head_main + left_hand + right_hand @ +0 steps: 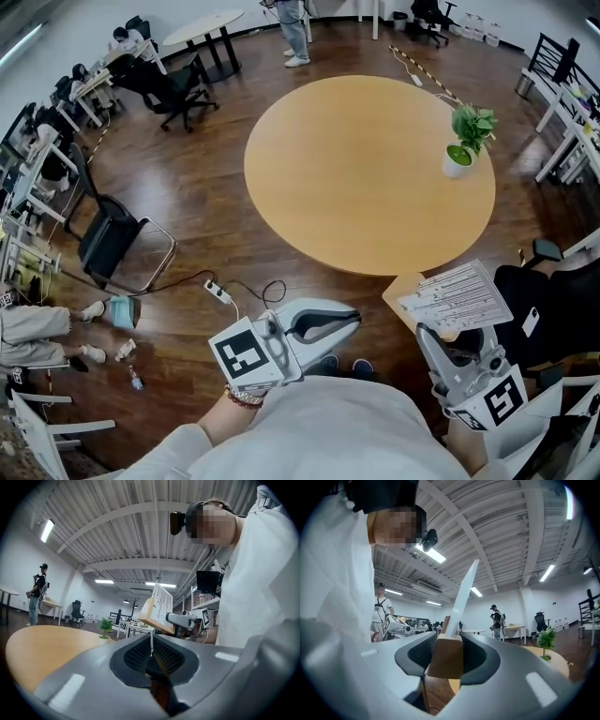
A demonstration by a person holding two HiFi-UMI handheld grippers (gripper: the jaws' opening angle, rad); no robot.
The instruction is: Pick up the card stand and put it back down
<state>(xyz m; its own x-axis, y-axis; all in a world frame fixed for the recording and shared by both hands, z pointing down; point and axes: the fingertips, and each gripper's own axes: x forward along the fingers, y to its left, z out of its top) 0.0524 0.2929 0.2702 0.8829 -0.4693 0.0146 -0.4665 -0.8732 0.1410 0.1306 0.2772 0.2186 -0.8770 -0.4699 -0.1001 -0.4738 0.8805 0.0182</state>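
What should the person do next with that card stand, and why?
Probably carry it forward over the round table and lower it there. The right tool is clamped on the wooden base of the card stand, holding it in the air near the table's edge, and there is bare tabletop well away from the potted plant.

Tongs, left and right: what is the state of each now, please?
Left tongs: closed, holding nothing.
Right tongs: closed on the card stand.
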